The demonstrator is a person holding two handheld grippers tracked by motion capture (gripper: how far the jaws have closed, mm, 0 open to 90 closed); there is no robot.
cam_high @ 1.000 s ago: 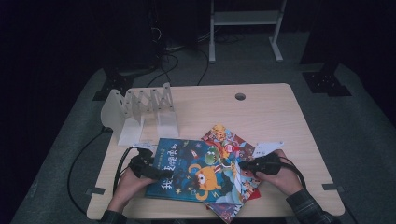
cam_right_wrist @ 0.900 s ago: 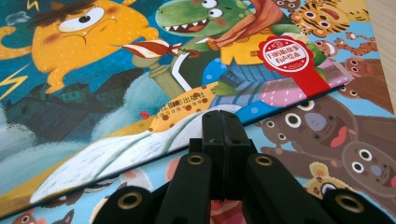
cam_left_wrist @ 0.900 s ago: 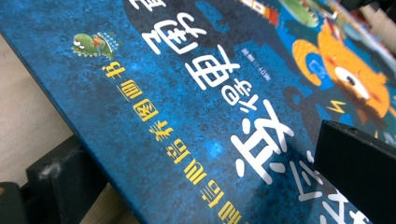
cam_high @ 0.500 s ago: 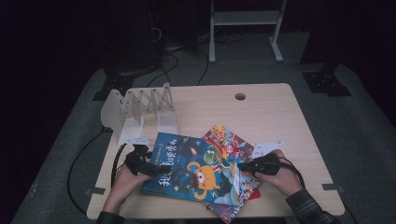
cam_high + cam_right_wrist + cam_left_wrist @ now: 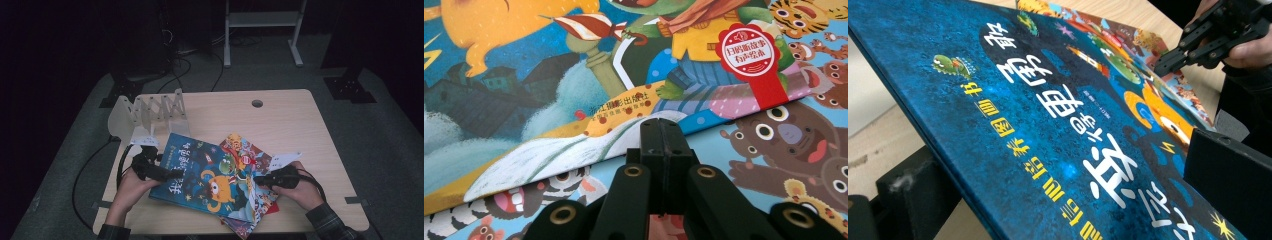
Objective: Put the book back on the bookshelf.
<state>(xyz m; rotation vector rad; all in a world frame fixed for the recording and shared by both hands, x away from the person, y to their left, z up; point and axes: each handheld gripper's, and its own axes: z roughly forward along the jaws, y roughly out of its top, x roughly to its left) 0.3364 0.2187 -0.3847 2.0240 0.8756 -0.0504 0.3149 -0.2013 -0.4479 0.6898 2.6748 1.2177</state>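
High view: left gripper (image 5: pixel 167 174) biting the lifted edge of the blue book (image 5: pixel 210 182) atop the pile at the table's (image 5: pixel 280 125) front, right gripper (image 5: pixel 261 181) pinched shut, empty, pressing lower books, book maybe slipping out.

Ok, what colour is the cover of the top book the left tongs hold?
Dark blue with white and yellow lettering; the top book shows best in the left gripper view.
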